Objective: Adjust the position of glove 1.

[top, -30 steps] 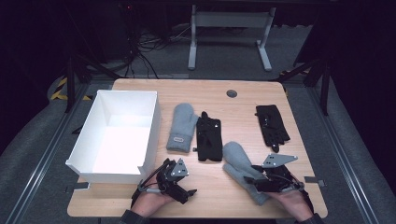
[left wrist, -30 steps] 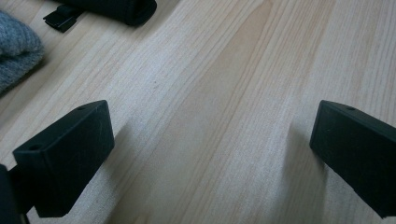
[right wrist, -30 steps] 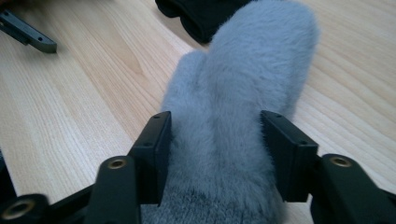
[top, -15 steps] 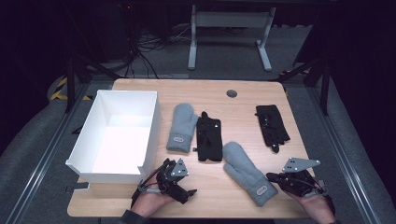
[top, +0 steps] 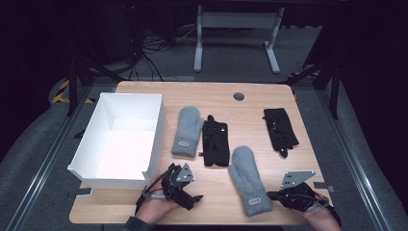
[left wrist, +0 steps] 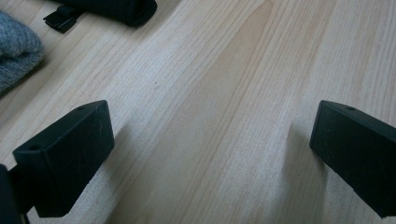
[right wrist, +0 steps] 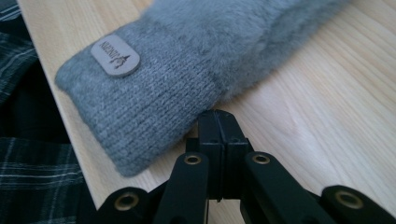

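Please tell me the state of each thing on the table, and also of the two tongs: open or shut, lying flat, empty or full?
White box: open on top, empty.
Near grey mitten: lying flat, at the table's front edge.
Far grey mitten: lying flat.
Middle black glove: lying flat, beside the far grey mitten.
Right black glove: lying flat, alone.
Left tongs: open, holding nothing.
Right tongs: shut, tips at the near grey mitten's cuff edge.

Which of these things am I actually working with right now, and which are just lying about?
In hand:
- near grey mitten, at the shut right hand-held gripper
- far grey mitten
- white box

Lying about:
- two black gloves
- left hand-held gripper, open over bare table
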{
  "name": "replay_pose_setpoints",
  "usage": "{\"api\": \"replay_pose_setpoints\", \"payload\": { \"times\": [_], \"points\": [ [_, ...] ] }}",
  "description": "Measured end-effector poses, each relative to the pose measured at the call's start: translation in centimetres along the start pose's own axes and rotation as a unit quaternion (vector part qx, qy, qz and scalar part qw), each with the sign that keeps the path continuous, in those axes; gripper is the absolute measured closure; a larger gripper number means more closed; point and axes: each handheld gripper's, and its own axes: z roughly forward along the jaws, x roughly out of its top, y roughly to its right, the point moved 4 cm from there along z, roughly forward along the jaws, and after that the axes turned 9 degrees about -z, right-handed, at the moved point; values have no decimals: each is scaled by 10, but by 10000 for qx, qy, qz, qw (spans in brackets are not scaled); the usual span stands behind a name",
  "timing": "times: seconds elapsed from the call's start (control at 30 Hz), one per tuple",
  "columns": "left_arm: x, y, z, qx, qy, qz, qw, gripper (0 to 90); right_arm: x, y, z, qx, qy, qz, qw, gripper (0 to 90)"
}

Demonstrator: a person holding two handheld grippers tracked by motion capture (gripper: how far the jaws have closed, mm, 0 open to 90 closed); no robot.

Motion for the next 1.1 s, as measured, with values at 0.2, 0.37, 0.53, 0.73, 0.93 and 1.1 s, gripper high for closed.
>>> {"api": "replay_pose_setpoints", "payload": {
  "times": [0.2, 0.37, 0.53, 0.73, 0.93, 1.1],
  "points": [
    [0, 0, 0, -7, -12, -2, 10000, 2, 11, -7, 8, 220, 55, -156, 9996, 900],
    [0, 0, 0, -6, -16, -9, 10000, 2, 23, -14, 17, 365, 57, -321, 9988, 900],
    [0, 0, 0, -5, -13, -12, 10000, 2, 36, -20, 28, 537, 97, -476, 9974, 900],
    [0, 0, 0, -5, -14, -11, 10000, 2, 49, -27, 39, 665, 93, -671, 9955, 900],
    [0, 0, 0, -9, -15, -8, 10000, 2, 61, -30, 49, 774, 155, -741, 9941, 900],
    [0, 0, 0, -10, -15, -8, 10000, 2, 70, -33, 56, 812, 146, -888, 9926, 900]
  ]
}}
